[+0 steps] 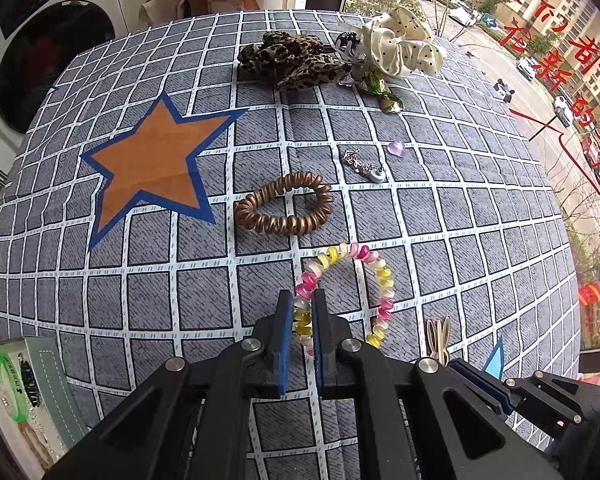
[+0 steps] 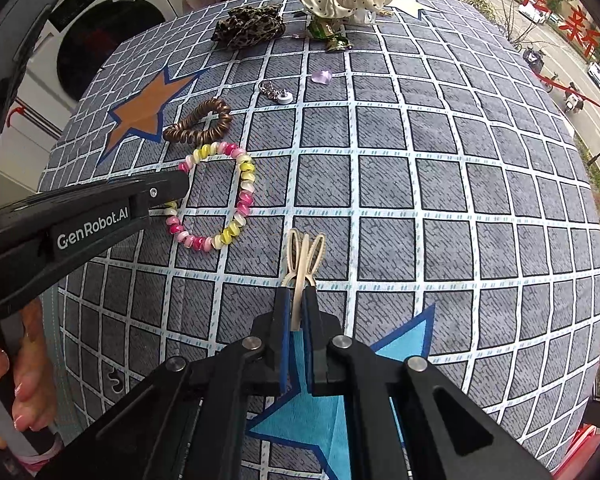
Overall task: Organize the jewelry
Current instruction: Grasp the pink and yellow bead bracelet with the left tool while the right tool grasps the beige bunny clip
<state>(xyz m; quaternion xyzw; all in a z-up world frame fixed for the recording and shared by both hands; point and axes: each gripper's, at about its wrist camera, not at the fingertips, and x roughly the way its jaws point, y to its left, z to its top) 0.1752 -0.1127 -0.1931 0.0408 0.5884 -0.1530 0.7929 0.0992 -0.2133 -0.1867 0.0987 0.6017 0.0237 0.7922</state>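
At about eight o'clock in the left wrist view, a pale green box (image 1: pixel 48 380) sits at the table's edge; inside it lie a green band (image 1: pixel 8 376) and a dark bracelet, the rest too blurred to tell.

On the grey checked tablecloth (image 1: pixel 460 240), an orange star patch (image 1: pixel 156 164) lies at ten o'clock. Toward the centre rests a bronze spiral hair tie (image 1: pixel 284 208), and just below it a pink, yellow and white spiral hair tie (image 1: pixel 348 292). The left gripper (image 1: pixel 302 336) is clamped on this tie's near-left side, its blue pads pressing the coils. At twelve o'clock lie a leopard scrunchie (image 1: pixel 292 60), then a cream dotted scrunchie (image 1: pixel 400 44), with a black claw clip between them and a green wrapped piece (image 1: pixel 380 88) just in front. Toward one o'clock from centre lie a small silver charm (image 1: pixel 362 166) and a lilac heart (image 1: pixel 397 148), near each other but apart.

In the right wrist view, the right gripper (image 2: pixel 296 308) is closed on a beige hair clip (image 2: pixel 304 264), whose loops stick out past the fingertips over the cloth. A light blue star patch (image 2: pixel 320 420) lies beneath at six o'clock. At nine o'clock the other gripper's side reads "GenRobot.AI" (image 2: pixel 94 228); a hand (image 2: pixel 16 392) shows at eight o'clock.

Red writing crosses the window (image 1: pixel 540 40) at two o'clock; "Happy New" can be read.
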